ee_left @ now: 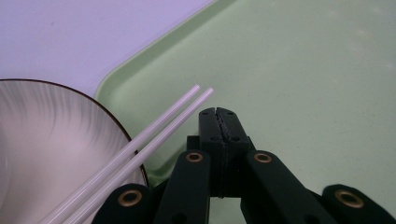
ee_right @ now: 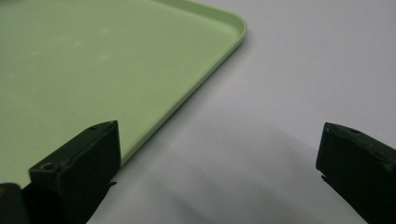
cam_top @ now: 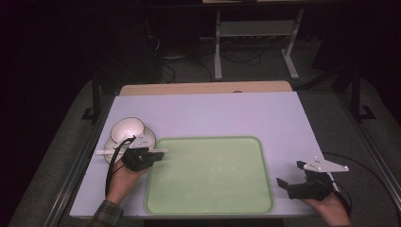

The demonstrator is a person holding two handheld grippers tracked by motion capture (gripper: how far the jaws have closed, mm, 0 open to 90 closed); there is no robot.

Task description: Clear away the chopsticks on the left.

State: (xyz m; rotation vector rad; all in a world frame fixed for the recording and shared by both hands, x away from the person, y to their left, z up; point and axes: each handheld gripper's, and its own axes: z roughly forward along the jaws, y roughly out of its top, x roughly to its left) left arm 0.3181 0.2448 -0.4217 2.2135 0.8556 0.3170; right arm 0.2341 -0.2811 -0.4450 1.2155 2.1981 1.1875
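A pair of white chopsticks [cam_top: 106, 152] [ee_left: 154, 135] lies side by side, reaching from the dish toward the left rim of the pale green tray [cam_top: 208, 175] [ee_left: 303, 70]. A white bowl [cam_top: 126, 128] sits on a dark-rimmed white plate [cam_top: 147, 137] [ee_left: 56, 154] just left of the tray. My left gripper [cam_top: 152, 157] [ee_left: 219, 114] hovers over the tray's left edge with its jaws shut together; the chopsticks run along its left side, not between the pads. My right gripper [cam_top: 291, 173] [ee_right: 219, 133] rests open on the table right of the tray [ee_right: 70, 60], nothing between its jaws.
The pale lilac table top [cam_top: 213, 113] ends in a wooden strip [cam_top: 203, 88] at the back. Beyond it stand a white desk frame [cam_top: 255, 33] and cables on a dark floor. The tray holds nothing.
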